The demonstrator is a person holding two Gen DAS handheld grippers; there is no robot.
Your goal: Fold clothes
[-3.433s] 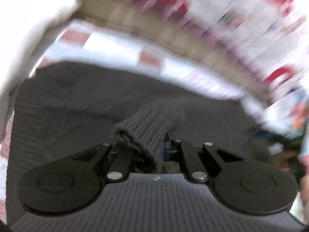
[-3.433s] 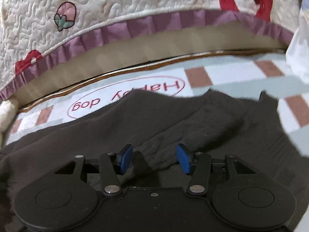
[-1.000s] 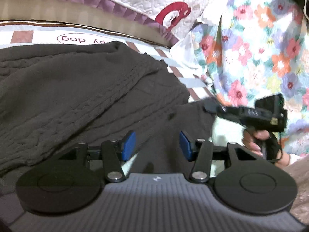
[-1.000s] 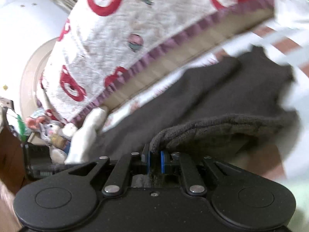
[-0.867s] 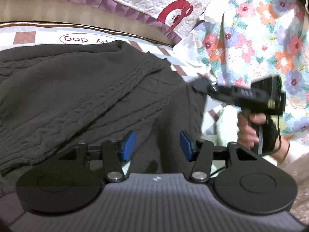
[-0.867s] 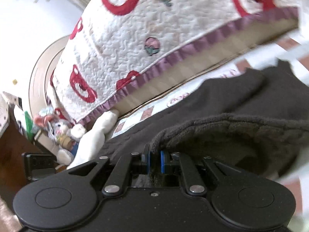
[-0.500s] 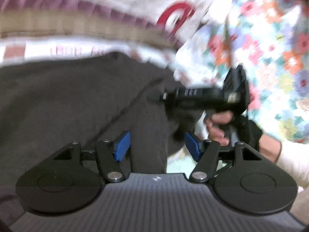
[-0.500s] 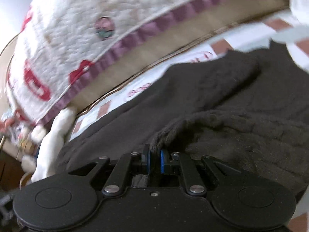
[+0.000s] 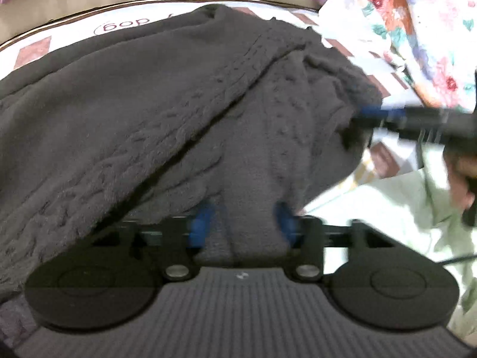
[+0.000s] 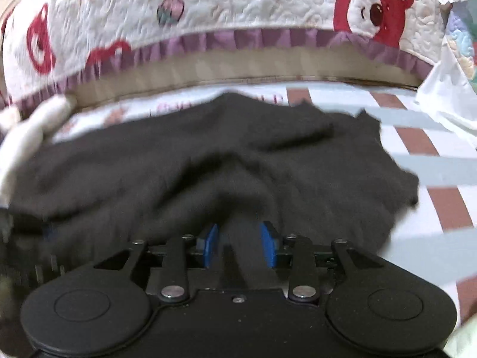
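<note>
A dark grey cable-knit sweater (image 9: pixel 167 113) lies on the checked bed sheet, with its right side folded over toward the middle. My left gripper (image 9: pixel 244 223) hovers open over the near edge of that fold, blue pads apart and cloth below them. In the left wrist view my right gripper (image 9: pixel 384 113) reaches in from the right, held by a hand (image 9: pixel 462 179), its tip at the fold's far edge. The right wrist view shows the sweater (image 10: pixel 179 164) spread ahead and my right gripper (image 10: pixel 240 244) open, with a ridge of knit lying loose between the pads.
A quilted bear-print cover (image 10: pixel 238 9) with a purple frill rises behind the sweater. Floral bedding (image 9: pixel 417 29) is piled at the right. A white plush toy (image 10: pixel 32 125) lies at the sheet's left edge. Bare checked sheet (image 10: pixel 441 179) shows to the right of the sweater.
My right gripper carried the sweater's edge over onto the body, lowered it, and its pads have come apart. The left gripper stayed open and moved closer over the fold.
</note>
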